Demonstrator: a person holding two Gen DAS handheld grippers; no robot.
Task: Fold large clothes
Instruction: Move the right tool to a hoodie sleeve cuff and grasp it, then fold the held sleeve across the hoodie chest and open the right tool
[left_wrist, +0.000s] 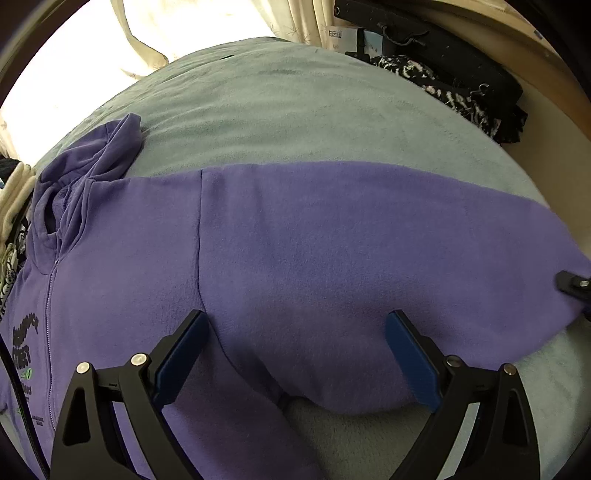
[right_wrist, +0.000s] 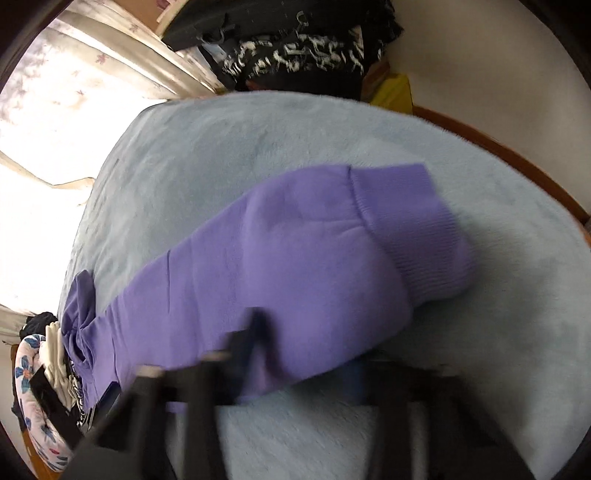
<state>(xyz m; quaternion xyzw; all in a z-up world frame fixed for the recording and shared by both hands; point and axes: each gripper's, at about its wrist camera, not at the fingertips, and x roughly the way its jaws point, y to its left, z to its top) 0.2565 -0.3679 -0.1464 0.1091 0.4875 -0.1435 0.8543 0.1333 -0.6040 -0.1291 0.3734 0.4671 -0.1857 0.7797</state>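
While the pale grey-blue bed (left_wrist: 295, 110) carried everything, the purple hoodie (left_wrist: 295, 240) lay stretched flat across it, zip front up, hood (left_wrist: 110, 147) bunched at the left end and ribbed hem (right_wrist: 417, 236) turned over at the right. Beyond the far edge sat a dark heap of patterned clothes (left_wrist: 443, 85), and curtains (left_wrist: 147, 37) hung in bright window light.

Over the near edge of the body panel hovered the left hand-held gripper (left_wrist: 295, 347), jaws spread wide, cloth beneath them but nothing pinched; its blue pads (left_wrist: 410, 362) stood clear on either side of the near fold. At the hem end, the right hand-held gripper (right_wrist: 266, 347) was smeared by motion blur; its jaws looked drawn nearly together on the hoodie's near edge, with purple cloth seemingly caught between them, though the blur kept that from being certain.

By my reading, the step in hand was seizing the near long edge at two points, ready to fold it across. To do that well, the left jaws needed to drop onto the edge and bite every layer, not just the top one. Both grips wanted to sit level along the same edge, well apart, so the fold line ran straight. Lifting together, evenly, would keep the sleeve seam (left_wrist: 201, 240) from dragging and the hem from untucking.
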